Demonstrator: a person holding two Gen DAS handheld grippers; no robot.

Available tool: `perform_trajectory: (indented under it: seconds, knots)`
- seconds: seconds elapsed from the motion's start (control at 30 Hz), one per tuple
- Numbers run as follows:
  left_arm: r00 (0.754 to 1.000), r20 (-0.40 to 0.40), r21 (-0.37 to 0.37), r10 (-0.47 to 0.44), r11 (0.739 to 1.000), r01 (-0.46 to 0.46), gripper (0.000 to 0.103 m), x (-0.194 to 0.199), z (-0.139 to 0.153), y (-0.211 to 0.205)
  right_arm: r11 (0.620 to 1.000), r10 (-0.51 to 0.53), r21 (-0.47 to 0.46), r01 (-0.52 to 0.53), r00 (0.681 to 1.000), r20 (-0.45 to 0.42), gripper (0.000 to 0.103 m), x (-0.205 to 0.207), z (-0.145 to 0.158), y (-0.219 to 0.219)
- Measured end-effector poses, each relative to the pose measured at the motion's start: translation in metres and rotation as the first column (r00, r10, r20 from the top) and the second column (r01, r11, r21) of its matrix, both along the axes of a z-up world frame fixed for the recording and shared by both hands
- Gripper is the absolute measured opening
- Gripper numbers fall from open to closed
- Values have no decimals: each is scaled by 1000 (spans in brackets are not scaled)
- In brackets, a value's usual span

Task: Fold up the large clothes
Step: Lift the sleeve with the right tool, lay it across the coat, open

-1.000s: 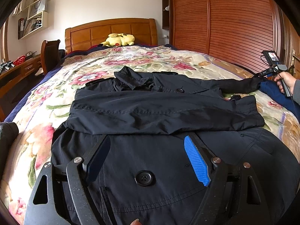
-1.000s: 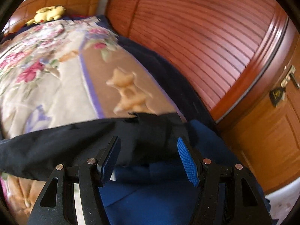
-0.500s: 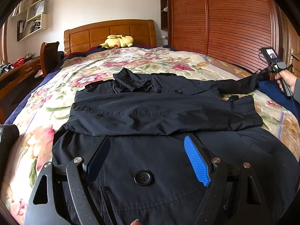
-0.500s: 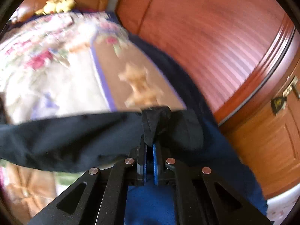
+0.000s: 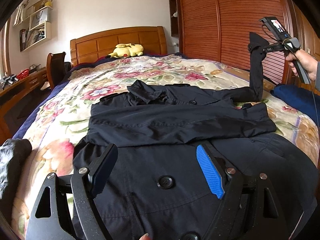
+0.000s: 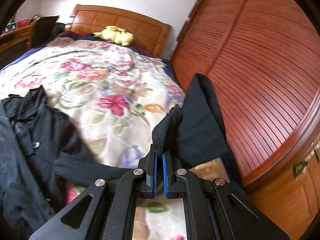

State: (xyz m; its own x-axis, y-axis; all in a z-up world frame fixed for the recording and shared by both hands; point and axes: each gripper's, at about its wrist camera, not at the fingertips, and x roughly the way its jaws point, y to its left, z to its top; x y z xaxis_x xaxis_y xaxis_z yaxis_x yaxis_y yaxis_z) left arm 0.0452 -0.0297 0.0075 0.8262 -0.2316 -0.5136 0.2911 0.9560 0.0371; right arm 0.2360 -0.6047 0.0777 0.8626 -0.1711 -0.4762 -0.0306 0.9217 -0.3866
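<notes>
A black coat (image 5: 180, 124) lies spread on the floral bed, one sleeve folded across its chest. My left gripper (image 5: 158, 166) is open and empty, hovering just above the coat's lower front near a button (image 5: 165, 182). My right gripper (image 6: 159, 158) is shut on the cuff of the other sleeve (image 6: 198, 124) and holds it lifted above the bed's right side. In the left wrist view that gripper (image 5: 257, 49) is high at the right with the sleeve (image 5: 256, 76) hanging down from it.
A yellow plush toy (image 5: 127, 50) rests by the wooden headboard (image 5: 118, 40). A slatted wooden wardrobe (image 5: 230, 20) runs along the right. A blue cushion (image 5: 296, 98) lies at the bed's right edge. A desk and chair (image 5: 54, 68) stand on the left.
My right gripper closed on the sleeve cuff and raised it off the bed, turning toward the headboard. My left gripper has stayed in place, open.
</notes>
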Motion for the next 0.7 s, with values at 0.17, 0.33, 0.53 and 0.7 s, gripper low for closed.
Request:
perform_trajectory:
  seconds: [0.17, 0.33, 0.53, 0.7]
  knots:
    - [1000, 8, -13, 28, 1000, -28, 82, -4, 6, 19, 996, 84, 2, -84, 996, 10, 4, -22, 4, 31]
    - [998, 11, -28, 55, 998, -55, 82, -7, 9, 36, 978, 202, -44, -203, 979, -10, 4, -43, 4, 79]
    - [997, 21, -24, 77, 997, -76, 82, -9, 10, 47, 952, 305, -41, -305, 952, 1, 4, -66, 9, 116]
    - [995, 22, -30, 93, 995, -92, 82, -7, 10, 54, 902, 431, -9, -431, 902, 31, 4, -96, 25, 145]
